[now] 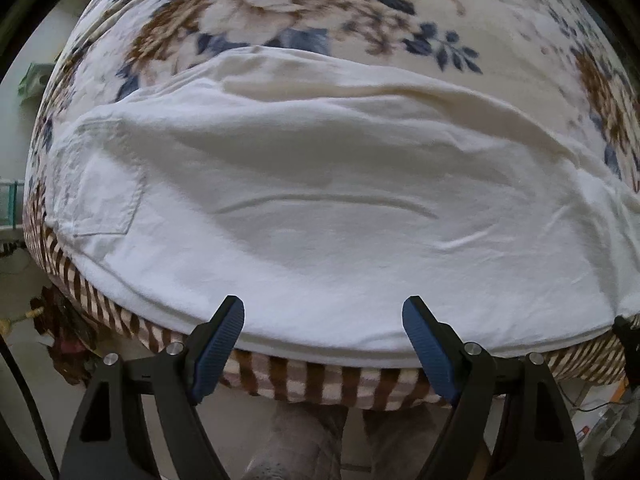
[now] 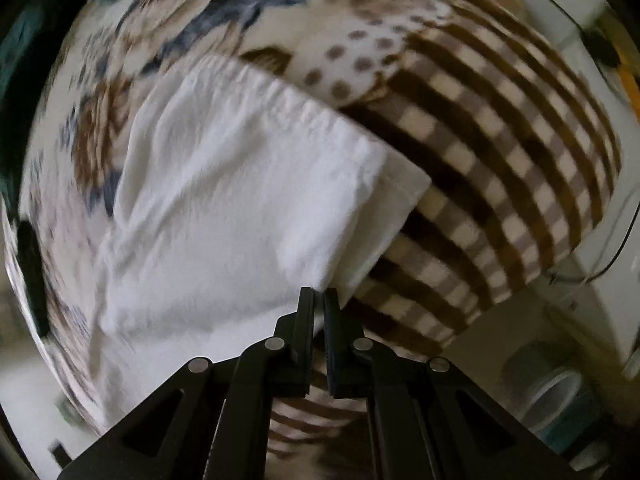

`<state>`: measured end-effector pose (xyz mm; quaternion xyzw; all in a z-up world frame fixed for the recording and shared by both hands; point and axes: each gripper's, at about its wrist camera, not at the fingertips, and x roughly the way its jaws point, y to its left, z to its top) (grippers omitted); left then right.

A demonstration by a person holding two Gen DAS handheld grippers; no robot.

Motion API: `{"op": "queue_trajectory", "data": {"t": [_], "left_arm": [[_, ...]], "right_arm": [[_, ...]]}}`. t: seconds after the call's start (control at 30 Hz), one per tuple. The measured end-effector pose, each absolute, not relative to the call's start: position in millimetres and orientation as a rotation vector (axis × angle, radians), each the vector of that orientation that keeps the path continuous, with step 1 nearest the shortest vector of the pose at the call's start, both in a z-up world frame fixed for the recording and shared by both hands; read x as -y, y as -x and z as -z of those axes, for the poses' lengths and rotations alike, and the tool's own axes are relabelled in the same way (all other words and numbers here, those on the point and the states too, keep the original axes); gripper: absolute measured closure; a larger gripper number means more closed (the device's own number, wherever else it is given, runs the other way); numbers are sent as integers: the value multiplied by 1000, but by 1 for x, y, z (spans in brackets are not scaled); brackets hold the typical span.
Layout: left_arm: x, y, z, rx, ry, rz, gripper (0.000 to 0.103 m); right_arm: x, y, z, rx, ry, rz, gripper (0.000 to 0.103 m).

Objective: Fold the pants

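White pants (image 1: 312,208) lie folded lengthwise across a floral blanket (image 1: 280,4), a back pocket at the left end. My left gripper (image 1: 323,312) is open and empty, its blue pads over the pants' near edge. In the right wrist view the pants (image 2: 224,200) show their gathered waistband at the top. My right gripper (image 2: 319,292) is shut on a near corner of the pants, pinching the white cloth between its fingertips.
The blanket's brown striped border (image 1: 320,384) hangs over the near edge; it also shows in the right wrist view (image 2: 500,168). The floor and a person's grey-clad legs (image 1: 304,440) are below. A round bin (image 2: 556,400) stands on the floor at right.
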<state>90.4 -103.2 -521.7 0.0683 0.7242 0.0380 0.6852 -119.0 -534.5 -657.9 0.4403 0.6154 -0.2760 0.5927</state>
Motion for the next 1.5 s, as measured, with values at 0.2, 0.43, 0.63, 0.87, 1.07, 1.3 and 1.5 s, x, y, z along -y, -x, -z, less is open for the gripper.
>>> {"op": "queue_trajectory", "data": {"t": [0.2,0.43,0.63,0.87,1.07,1.3,1.5], "left_arm": [[30,-90,496,-1538,-6,-176,22],[-109,-89,489,-1519,184,-347,22],[-224,-103,499,-1480,252,-396,51],[-305,-121,546,-1556,532,-395,51],[-314,-128,554,-1469,562,-374,87],[-319,-98,515,-1391,551,-391,92],[-314,-85,536,-1468,523,-425,89]], "right_arm": [[487,112,617,-1445,-916,546,46],[345,70,607,-1478,-1086,282,46],[226,57,648,-1543,-1236,287,47],[174,45,685,-1504,-1299,464,78],[158,38,669,-1491,-1169,511,94],[154,33,633,-1521,-1046,463,95],[148,31,659,-1618,-989,431,93]]}}
